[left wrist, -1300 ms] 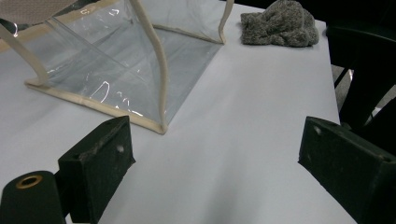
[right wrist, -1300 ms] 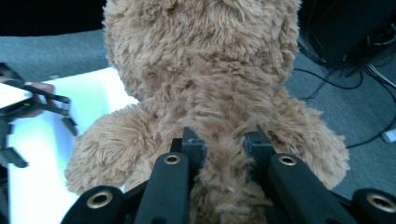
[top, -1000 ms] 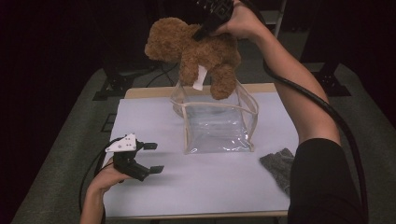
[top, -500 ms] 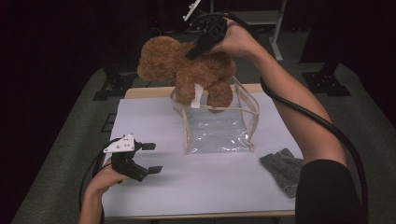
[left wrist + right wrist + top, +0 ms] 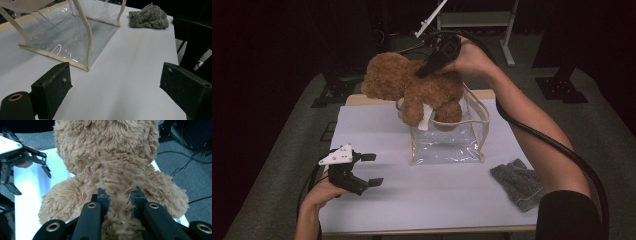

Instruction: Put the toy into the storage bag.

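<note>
My right gripper (image 5: 422, 72) is clamped on the back of a brown teddy bear (image 5: 412, 90), its jaws narrow with a tuft of plush pinched between them, as the right gripper view shows close up (image 5: 117, 197). I hold the teddy bear above the open top of a clear plastic bag (image 5: 447, 142) with cream trim, which stands upright at the far middle of the white surface (image 5: 437, 200); the bear's legs hang at the bag's rim, its head leans out to the left, and a white tag dangles from it. My left gripper (image 5: 369, 170) rests near the left edge of the surface, well apart from the bag, its jaws wide with nothing between them; in the left gripper view (image 5: 115, 82) they frame bare surface. A crumpled grey cloth (image 5: 517, 182) lies at the near right, apart from the bag (image 5: 75, 32).
</note>
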Tool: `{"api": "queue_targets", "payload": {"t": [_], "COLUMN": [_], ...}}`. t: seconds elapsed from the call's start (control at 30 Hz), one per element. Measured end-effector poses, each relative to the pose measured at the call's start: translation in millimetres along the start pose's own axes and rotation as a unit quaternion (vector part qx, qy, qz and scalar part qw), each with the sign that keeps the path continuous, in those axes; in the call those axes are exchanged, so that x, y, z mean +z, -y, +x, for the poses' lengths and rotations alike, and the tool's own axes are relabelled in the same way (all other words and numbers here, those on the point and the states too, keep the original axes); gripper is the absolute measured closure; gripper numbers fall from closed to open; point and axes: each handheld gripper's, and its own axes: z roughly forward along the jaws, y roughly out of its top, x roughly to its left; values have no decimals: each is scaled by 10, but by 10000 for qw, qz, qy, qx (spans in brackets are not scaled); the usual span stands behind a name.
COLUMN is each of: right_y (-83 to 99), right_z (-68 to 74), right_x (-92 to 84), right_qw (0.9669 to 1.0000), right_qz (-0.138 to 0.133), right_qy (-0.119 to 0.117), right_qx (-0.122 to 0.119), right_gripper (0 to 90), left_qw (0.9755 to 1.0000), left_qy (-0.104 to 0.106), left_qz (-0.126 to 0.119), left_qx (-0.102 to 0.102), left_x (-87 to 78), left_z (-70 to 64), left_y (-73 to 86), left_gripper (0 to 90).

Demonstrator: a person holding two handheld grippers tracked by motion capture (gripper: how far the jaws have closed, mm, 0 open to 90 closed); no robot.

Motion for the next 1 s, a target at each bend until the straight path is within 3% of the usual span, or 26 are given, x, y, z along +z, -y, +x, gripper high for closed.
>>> {"api": "queue_targets", "payload": {"t": [0.17, 0.33, 0.57, 1.0], "right_y": [201, 319, 353, 413], "right_z": [-118, -206, -266, -439], "right_x": [65, 16, -92, -127], "right_qw": [9997, 9989, 9982, 9944], "right_qz": [41, -78, -82, -211], "right_qy": [0, 52, 229, 566], "right_qx": [246, 451, 541, 865], "right_gripper": [750, 750, 750, 752], "left_qw": [10000, 10000, 10000, 10000], "left_qy": [24, 48, 50, 69], "left_qz": [37, 53, 45, 53], "left_qx": [0, 31, 34, 36], "left_x": [24, 34, 29, 34], "left_z": [5, 0, -7, 0], "left_y": [5, 0, -8, -5], "left_gripper": [90, 90, 90, 90]}}
